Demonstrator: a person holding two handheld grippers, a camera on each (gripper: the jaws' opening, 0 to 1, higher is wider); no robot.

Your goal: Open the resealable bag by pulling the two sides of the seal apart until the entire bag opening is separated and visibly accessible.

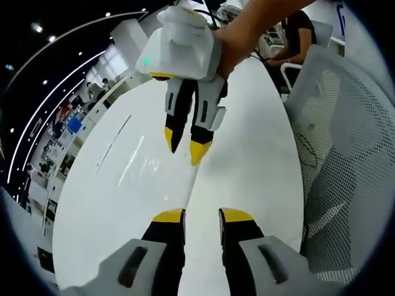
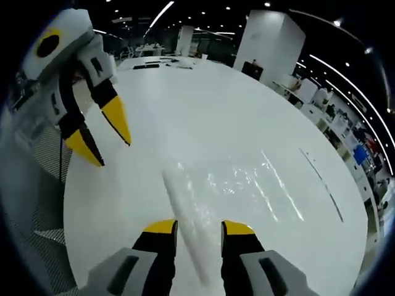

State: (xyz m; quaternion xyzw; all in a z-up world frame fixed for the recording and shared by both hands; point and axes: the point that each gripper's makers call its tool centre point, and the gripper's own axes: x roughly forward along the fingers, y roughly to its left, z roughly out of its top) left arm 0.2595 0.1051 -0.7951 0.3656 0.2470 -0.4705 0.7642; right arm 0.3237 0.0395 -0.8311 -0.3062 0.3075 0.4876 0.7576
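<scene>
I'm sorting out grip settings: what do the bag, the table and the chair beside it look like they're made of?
Bag: clear glossy film, likely plastic; the table shows through it and it glints. Table: smooth white top with a soft sheen, perhaps laminate. Chair: white mesh back, see-through weave.

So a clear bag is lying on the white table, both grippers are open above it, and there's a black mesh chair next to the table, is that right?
Not quite: the chair is white mesh, not black, as the left gripper view shows. The rest holds: the clear bag lies on the white table, and both the left gripper and the right gripper are open above it.
</scene>
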